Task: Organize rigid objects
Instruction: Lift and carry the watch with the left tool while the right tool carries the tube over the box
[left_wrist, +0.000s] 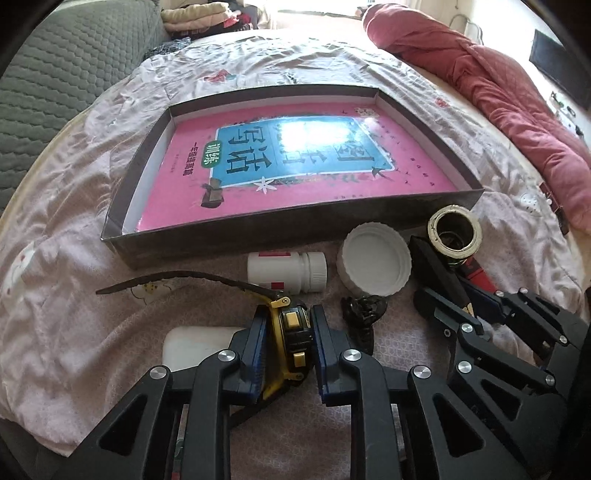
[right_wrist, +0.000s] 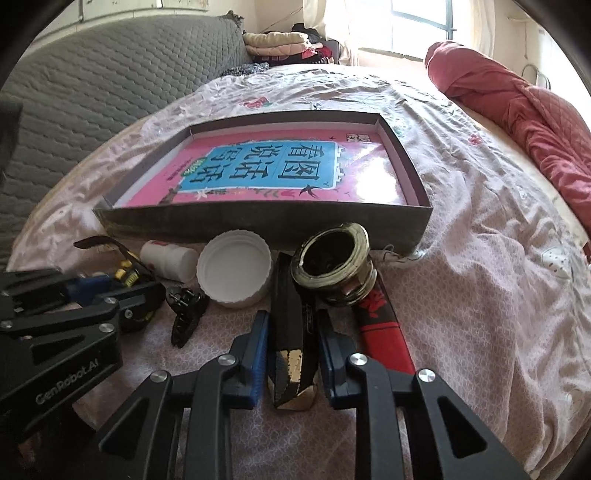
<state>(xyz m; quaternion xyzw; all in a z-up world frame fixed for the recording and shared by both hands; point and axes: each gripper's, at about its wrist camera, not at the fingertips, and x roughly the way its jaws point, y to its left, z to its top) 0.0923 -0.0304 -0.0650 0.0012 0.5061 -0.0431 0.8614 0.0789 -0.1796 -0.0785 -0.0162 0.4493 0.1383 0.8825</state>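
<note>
On the soft, wrinkled bed sheet (left_wrist: 92, 155) your left gripper (left_wrist: 289, 334) is clamped on the tape measure (left_wrist: 291, 325) and your right gripper (right_wrist: 291, 354) on the black bar (right_wrist: 291, 325) (both near the front edge). The brass fitting (right_wrist: 334, 258) leans on the bar, so lifting may roll it; beyond, the tray (right_wrist: 258, 225) waits.

A shallow dark box (left_wrist: 177, 240) lies far on the bed with a pink book (left_wrist: 295, 177) flat inside it. Along the box's near wall, from left to right: a yellow-and-black tape measure (left_wrist: 290, 332) with its blade pulled out to the left, a white bottle (left_wrist: 286, 271) on its side, a white lid (left_wrist: 375, 258) lying open side up, a small black clip (left_wrist: 364, 314), a long black case (right_wrist: 291, 332), and a brass fitting (right_wrist: 336, 264) resting on a red-and-black tool (right_wrist: 384, 325).
</note>
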